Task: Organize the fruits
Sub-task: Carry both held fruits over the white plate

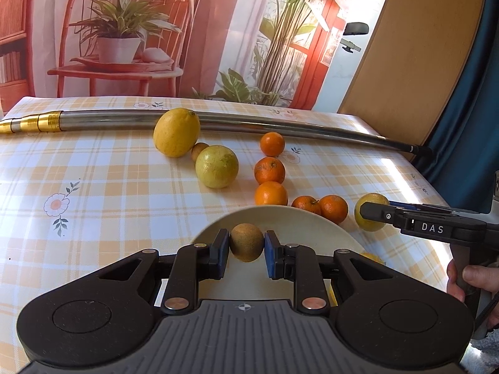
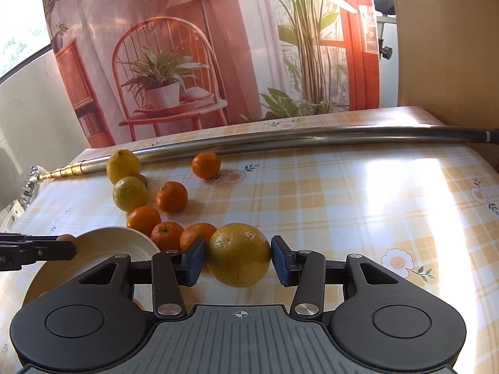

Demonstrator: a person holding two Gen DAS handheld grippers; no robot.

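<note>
Left wrist view: left tongs (image 1: 247,246) closed on brown kiwi (image 1: 246,242) above cream plate (image 1: 296,221), five mandarins (image 1: 269,170) beyond rim on checked surface (image 1: 109,187); right wrist view: right tongs (image 2: 238,260) gripping large yellow citrus (image 2: 238,254) resting on surface, beside plate (image 2: 124,243).

Brown kiwi (image 1: 246,241), yellow lemon (image 1: 176,132), orange mandarins (image 1: 269,170), cream plate (image 1: 299,221), yellow-checked floral tablecloth (image 1: 109,193)

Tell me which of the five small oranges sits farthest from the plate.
The orange lying next to the metal pole, at the far end of the row. The other four trail back toward the plate.
</note>
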